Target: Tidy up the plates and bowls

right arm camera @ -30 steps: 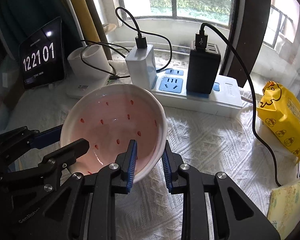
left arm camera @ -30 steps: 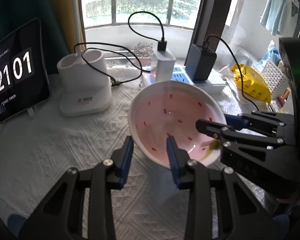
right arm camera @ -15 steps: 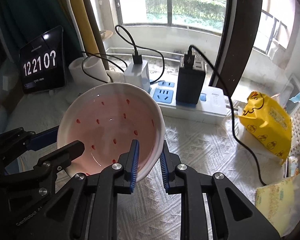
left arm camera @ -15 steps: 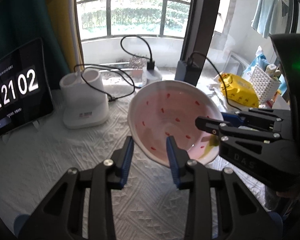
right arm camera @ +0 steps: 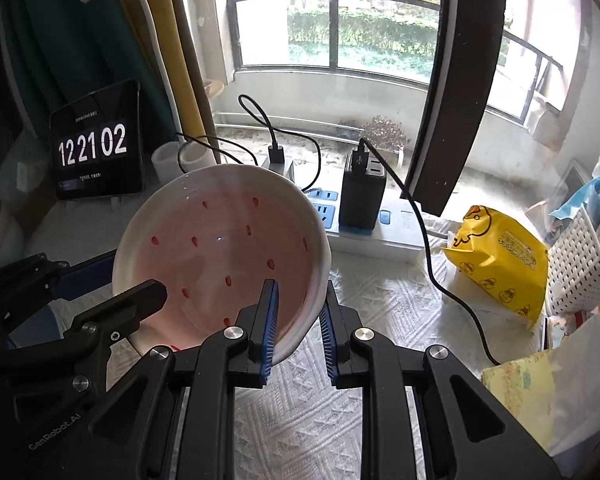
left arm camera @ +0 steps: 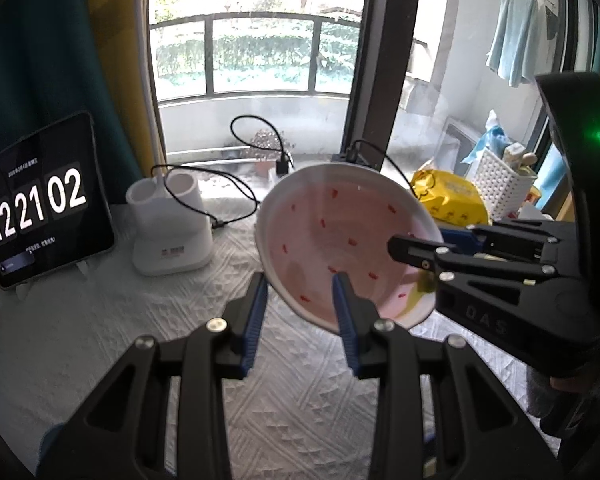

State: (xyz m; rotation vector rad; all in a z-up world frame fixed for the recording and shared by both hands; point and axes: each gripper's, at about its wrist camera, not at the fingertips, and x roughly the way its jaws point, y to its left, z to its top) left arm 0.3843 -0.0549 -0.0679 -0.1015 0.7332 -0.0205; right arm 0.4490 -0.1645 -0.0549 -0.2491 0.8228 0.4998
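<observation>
A pink bowl (right arm camera: 220, 248) w/ small red flecks and a white rim hangs in the air above the worktop (left arm camera: 100, 320), which is covered w/ a white textured cloth. The bowl is tilted, its open side facing the person, and it is carried by two tools at once.

The right hand-held gripper (right arm camera: 297, 322) pinches the bowl's near right rim: one blue pad sits inside the wall, the other outside, w/ the rim squeezed between. The left hand-held gripper (left arm camera: 300, 316) straddles the opposite rim: its right finger lies inside the bowl, its left finger outside, below the wall. From both views it looks clamped on the rim, jaws only narrowly apart.

Behind the bowl: a tablet clock (right arm camera: 94, 144), a white two-cup holder (left arm camera: 168, 228), a power strip (right arm camera: 372, 232) w/ chargers and cables (right arm camera: 440, 272) plugged in. To the right, a yellow packet (right arm camera: 500, 260) and a white basket (right arm camera: 580, 264).

No other plates or a stack are in sight, so where the bowl goes cannot be told.

Doing this step well, by my judgement: keep both grips even so the glazed rim doesn't slip; move both hands together, same pace, or the bowl twists btwn them. Level it before setting down. Stay clear of the cables and chargers just behind. Only let go once the base rests flat.
</observation>
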